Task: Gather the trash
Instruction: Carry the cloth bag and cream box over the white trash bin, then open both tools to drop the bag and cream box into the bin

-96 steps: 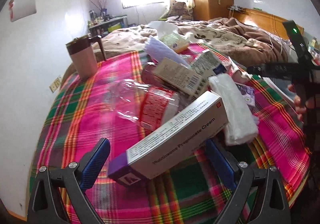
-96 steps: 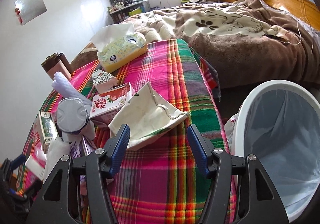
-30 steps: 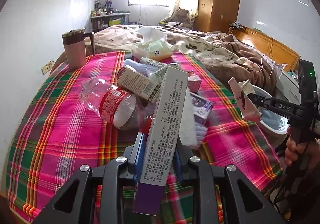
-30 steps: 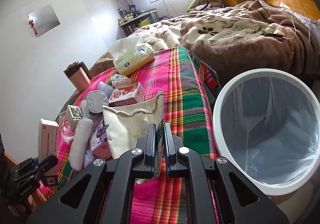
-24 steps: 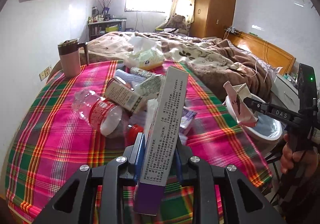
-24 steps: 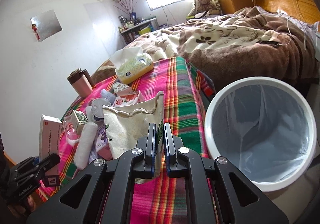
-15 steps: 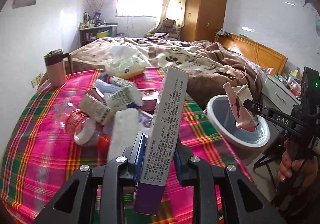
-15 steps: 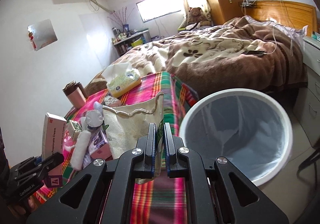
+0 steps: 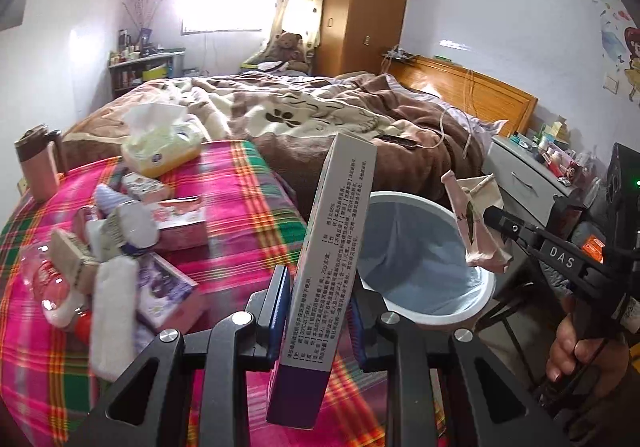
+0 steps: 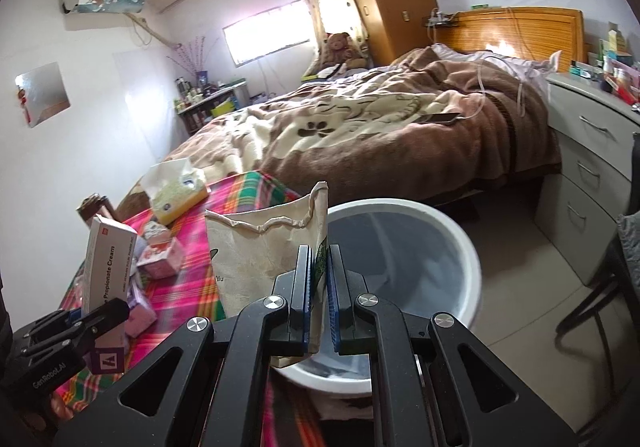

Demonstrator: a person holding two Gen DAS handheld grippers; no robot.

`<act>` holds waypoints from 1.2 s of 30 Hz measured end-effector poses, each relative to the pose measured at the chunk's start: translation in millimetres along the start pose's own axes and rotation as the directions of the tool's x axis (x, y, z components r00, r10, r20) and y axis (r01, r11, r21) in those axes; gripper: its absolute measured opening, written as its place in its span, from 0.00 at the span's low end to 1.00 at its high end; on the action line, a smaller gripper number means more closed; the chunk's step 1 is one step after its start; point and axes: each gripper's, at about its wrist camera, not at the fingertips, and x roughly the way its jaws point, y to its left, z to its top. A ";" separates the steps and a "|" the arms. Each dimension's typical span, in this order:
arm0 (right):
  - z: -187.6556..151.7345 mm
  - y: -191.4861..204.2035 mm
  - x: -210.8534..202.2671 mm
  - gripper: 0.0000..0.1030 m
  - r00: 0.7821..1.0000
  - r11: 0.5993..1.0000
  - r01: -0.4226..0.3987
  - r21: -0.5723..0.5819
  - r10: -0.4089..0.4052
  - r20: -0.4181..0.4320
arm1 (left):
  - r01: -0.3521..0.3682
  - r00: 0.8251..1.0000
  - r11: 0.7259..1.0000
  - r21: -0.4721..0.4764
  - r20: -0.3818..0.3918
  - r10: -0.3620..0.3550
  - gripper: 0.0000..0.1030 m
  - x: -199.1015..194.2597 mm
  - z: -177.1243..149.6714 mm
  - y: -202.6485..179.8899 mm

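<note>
My left gripper (image 9: 318, 311) is shut on a long white and purple cream box (image 9: 332, 255), held upright above the plaid table's right edge; the box also shows in the right wrist view (image 10: 106, 275). My right gripper (image 10: 319, 311) is shut on a beige cloth pouch (image 10: 264, 251), which also shows in the left wrist view (image 9: 476, 223), held over the near rim of the white trash bin (image 10: 448, 231). The bin (image 9: 416, 259) has a grey liner and stands on the floor beside the table.
On the plaid table (image 9: 248, 207) lie a tissue box (image 9: 160, 147), a pink mug (image 9: 36, 167), a plastic bottle (image 9: 52, 287), a white roll (image 9: 112, 319) and several small boxes. A bed (image 10: 400, 127) is behind; a drawer unit (image 10: 592, 183) stands right.
Both grippers have swung right, away from the table and toward the bin, carrying the cream box and the pouch. The bin now lies directly ahead of both. Earlier both were open.
</note>
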 end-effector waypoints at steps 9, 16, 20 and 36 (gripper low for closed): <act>-0.9 -27.2 13.4 0.07 0.995 0.996 0.091 -0.021 -0.092 -0.025 | 0.078 0.996 0.997 0.020 -0.053 -0.077 0.26 44.1 8.6 -37.9; -1.5 -41.9 24.4 0.07 0.990 0.991 0.131 -0.030 -0.132 -0.056 | 0.088 0.993 0.995 0.042 -0.087 -0.084 0.26 71.4 10.2 -57.4; -1.3 -48.4 28.1 0.07 0.986 0.988 0.155 -0.030 -0.156 -0.066 | 0.090 0.991 0.995 0.048 -0.098 -0.085 0.26 81.7 14.0 -65.2; -1.4 -55.7 34.1 0.49 0.977 0.982 0.185 -0.035 -0.188 -0.105 | 0.103 0.991 0.994 0.028 -0.091 -0.100 0.56 87.3 18.7 -62.4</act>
